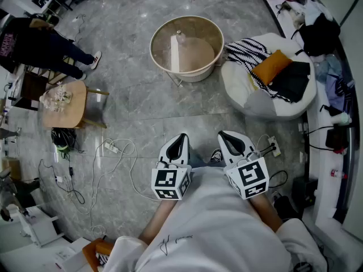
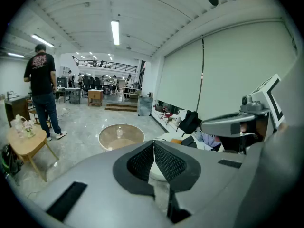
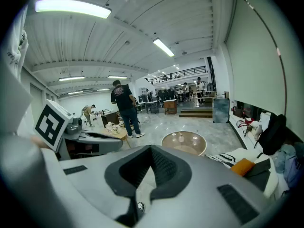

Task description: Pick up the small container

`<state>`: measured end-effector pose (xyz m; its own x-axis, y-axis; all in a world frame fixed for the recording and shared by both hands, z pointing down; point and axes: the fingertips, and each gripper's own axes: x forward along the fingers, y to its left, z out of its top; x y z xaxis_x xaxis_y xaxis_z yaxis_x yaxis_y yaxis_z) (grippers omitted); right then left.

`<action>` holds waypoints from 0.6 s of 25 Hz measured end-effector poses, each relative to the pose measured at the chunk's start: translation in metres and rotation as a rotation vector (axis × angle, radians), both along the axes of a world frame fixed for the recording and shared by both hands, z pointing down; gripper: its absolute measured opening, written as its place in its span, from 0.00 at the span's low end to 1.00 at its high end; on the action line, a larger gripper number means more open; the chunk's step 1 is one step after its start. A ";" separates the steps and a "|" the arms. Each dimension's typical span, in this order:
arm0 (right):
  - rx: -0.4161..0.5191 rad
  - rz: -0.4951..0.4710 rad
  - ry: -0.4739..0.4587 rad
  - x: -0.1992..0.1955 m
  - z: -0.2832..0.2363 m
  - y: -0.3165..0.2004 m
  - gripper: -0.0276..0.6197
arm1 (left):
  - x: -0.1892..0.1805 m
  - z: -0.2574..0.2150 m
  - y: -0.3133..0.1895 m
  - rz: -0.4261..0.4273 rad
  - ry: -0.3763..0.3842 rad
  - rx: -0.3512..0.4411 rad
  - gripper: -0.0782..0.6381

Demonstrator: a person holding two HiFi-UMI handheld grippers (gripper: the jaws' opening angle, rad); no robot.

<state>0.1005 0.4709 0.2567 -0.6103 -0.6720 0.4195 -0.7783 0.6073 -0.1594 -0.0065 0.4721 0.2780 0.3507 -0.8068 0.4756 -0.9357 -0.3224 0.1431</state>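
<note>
A small clear container (image 1: 180, 37) stands on a round, glass-topped basket table (image 1: 164, 27) on the grey floor ahead of me. The same container (image 2: 119, 129) appears small and far off in the left gripper view, and the right gripper view shows the container (image 3: 181, 137) beyond its jaws. My left gripper (image 1: 180, 139) and right gripper (image 1: 227, 136) are held side by side close to my body, well short of the table. Both point forward and a little down. The left gripper (image 2: 153, 144) has its jaw tips touching with nothing between them. The right gripper (image 3: 151, 150) is shut and empty too.
A white beanbag (image 1: 249, 95) heaped with clothes lies right of the round table. At left stands a small wooden table (image 1: 63, 103) with a person (image 1: 45, 44) beyond it. Cables and a power strip (image 1: 111, 147) lie on the floor at left.
</note>
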 end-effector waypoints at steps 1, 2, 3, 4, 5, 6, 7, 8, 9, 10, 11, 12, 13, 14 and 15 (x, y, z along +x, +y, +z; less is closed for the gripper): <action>-0.006 0.002 -0.001 0.002 0.002 0.001 0.07 | 0.003 0.000 0.002 0.004 -0.004 -0.002 0.14; -0.012 0.003 -0.002 0.004 0.003 0.002 0.07 | 0.005 0.001 0.004 0.008 -0.008 -0.004 0.14; -0.017 0.005 -0.003 0.006 0.005 0.002 0.07 | 0.007 0.001 0.006 0.012 -0.011 -0.005 0.14; -0.021 0.007 -0.004 0.007 0.006 0.003 0.07 | 0.008 0.001 0.008 0.014 -0.014 -0.006 0.14; -0.024 0.009 -0.005 0.008 0.007 0.004 0.07 | 0.009 0.001 0.009 0.015 -0.017 -0.007 0.14; -0.027 0.010 -0.008 0.009 0.009 0.004 0.07 | 0.009 0.002 0.011 0.013 -0.021 -0.010 0.14; -0.031 0.013 -0.012 0.009 0.010 0.005 0.07 | 0.008 0.003 0.012 0.010 -0.024 -0.013 0.14; -0.035 0.016 -0.018 0.009 0.012 0.005 0.07 | 0.007 0.004 0.012 0.006 -0.026 -0.016 0.14; -0.041 0.019 -0.027 0.009 0.013 0.005 0.07 | 0.007 0.004 0.012 0.003 -0.027 -0.019 0.14; -0.049 0.024 -0.037 0.009 0.014 0.004 0.07 | 0.007 0.005 0.012 0.003 -0.026 -0.023 0.14; -0.059 0.030 -0.047 0.009 0.016 0.003 0.07 | 0.007 0.007 0.011 0.004 -0.025 -0.028 0.14; -0.071 0.037 -0.052 0.009 0.018 0.002 0.07 | 0.007 0.008 0.009 0.007 -0.024 -0.035 0.14; -0.083 0.044 -0.050 0.010 0.020 0.001 0.07 | 0.007 0.010 0.006 0.010 -0.023 -0.042 0.14; -0.095 0.050 -0.041 0.011 0.023 -0.001 0.07 | 0.007 0.012 0.003 0.012 -0.022 -0.048 0.14; -0.107 0.056 -0.028 0.012 0.026 -0.003 0.07 | 0.006 0.013 0.000 0.014 -0.018 -0.054 0.14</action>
<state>0.1121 0.4682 0.2826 -0.5852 -0.6580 0.4740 -0.8051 0.5412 -0.2427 -0.0007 0.4718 0.2915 0.3527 -0.7746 0.5250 -0.9338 -0.3278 0.1437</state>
